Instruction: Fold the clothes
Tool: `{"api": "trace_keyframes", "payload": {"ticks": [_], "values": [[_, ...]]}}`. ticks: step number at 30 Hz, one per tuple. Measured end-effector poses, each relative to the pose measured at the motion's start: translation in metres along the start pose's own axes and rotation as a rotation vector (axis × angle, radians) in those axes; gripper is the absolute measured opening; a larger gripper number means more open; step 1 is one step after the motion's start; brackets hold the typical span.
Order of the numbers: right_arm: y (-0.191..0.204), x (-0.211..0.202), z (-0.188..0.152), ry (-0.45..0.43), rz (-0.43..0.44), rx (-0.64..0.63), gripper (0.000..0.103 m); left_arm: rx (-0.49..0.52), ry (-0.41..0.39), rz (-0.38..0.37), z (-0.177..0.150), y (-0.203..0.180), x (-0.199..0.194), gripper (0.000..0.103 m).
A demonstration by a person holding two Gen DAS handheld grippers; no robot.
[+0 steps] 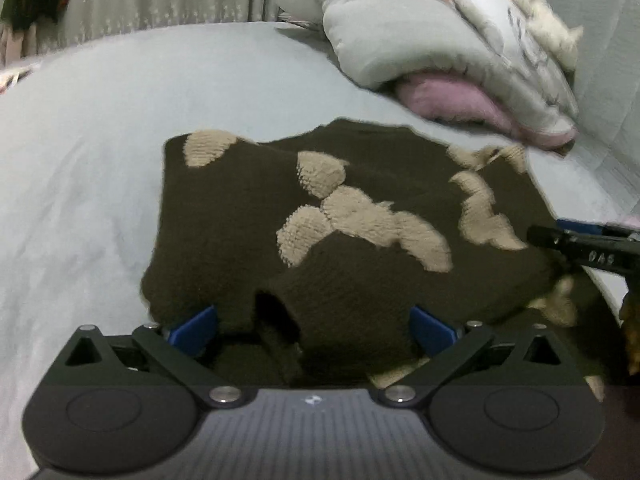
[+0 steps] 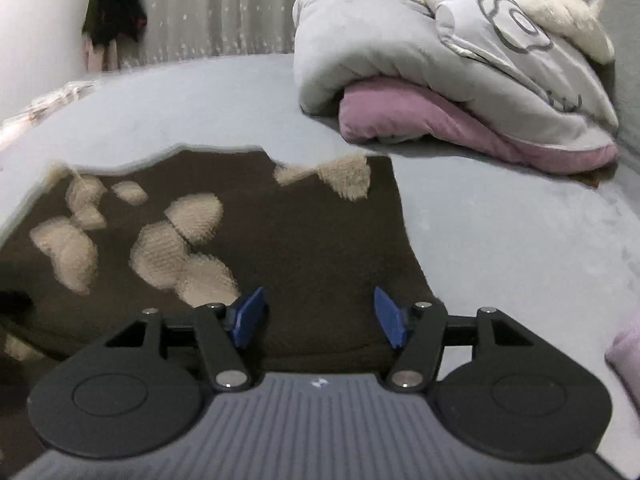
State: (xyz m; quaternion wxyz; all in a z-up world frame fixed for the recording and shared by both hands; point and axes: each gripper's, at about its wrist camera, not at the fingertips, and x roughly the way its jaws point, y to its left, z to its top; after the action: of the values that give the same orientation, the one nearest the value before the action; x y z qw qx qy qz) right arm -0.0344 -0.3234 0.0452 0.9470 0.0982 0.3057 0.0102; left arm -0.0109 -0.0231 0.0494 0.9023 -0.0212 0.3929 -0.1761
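A dark brown sweater (image 1: pixel 240 220) with fluffy beige patches lies spread on the pale grey-blue bed sheet (image 1: pixel 80 140). My left gripper (image 1: pixel 313 330) stands open at its near edge. A rumpled fold of the brown knit bulges up between the wide-apart blue pads, which do not press on it. One black finger (image 1: pixel 568 246) of my right gripper reaches in over the sweater's right side. In the right wrist view the sweater (image 2: pixel 300 240) fills the left and middle. My right gripper (image 2: pixel 320 316) is open just above its near right part, with nothing held.
A folded grey quilt (image 2: pixel 440 60) with pink lining is piled at the back right of the bed, also in the left wrist view (image 1: pixel 420 40). Curtains (image 2: pixel 220 8) and a dark hanging garment (image 2: pixel 114 12) stand behind. A lilac item (image 2: pixel 624 352) shows at the right edge.
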Motion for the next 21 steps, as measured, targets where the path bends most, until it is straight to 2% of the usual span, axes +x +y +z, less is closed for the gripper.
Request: {"api": "trace_keyframes", "payload": {"ticks": [2, 4, 5, 9, 11, 14, 17, 20, 21], "values": [[-0.019, -0.038, 0.003, -0.047, 0.079, 0.16, 0.079, 0.007, -0.029, 0.01, -0.012, 0.01, -0.034, 0.102], [-0.03, -0.078, -0.012, -0.035, 0.081, 0.203, 0.083, -0.04, -0.024, -0.006, -0.04, 0.025, -0.066, 0.102], [-0.034, -0.085, -0.02, -0.026, 0.083, 0.209, 0.085, -0.065, -0.019, -0.022, -0.054, 0.03, -0.077, 0.102], [-0.061, -0.119, -0.07, 0.1, 0.088, 0.303, 0.086, -0.121, -0.006, -0.058, -0.102, 0.042, -0.112, 0.102], [-0.07, -0.123, -0.079, 0.134, 0.103, 0.341, 0.086, -0.125, 0.002, -0.066, -0.121, 0.041, -0.121, 0.102], [-0.078, -0.134, -0.099, 0.203, 0.175, 0.396, 0.086, -0.153, 0.023, -0.085, -0.14, 0.043, -0.123, 0.102], [-0.084, -0.144, -0.115, 0.229, 0.186, 0.422, 0.086, -0.243, 0.036, -0.115, -0.152, 0.051, -0.121, 0.102], [-0.096, -0.155, -0.133, 0.263, 0.201, 0.466, 0.086, -0.229, 0.031, -0.146, -0.156, 0.043, -0.121, 0.102], [-0.099, -0.156, -0.136, 0.276, 0.213, 0.477, 0.086, -0.219, 0.031, -0.134, -0.157, 0.038, -0.118, 0.102]]}}
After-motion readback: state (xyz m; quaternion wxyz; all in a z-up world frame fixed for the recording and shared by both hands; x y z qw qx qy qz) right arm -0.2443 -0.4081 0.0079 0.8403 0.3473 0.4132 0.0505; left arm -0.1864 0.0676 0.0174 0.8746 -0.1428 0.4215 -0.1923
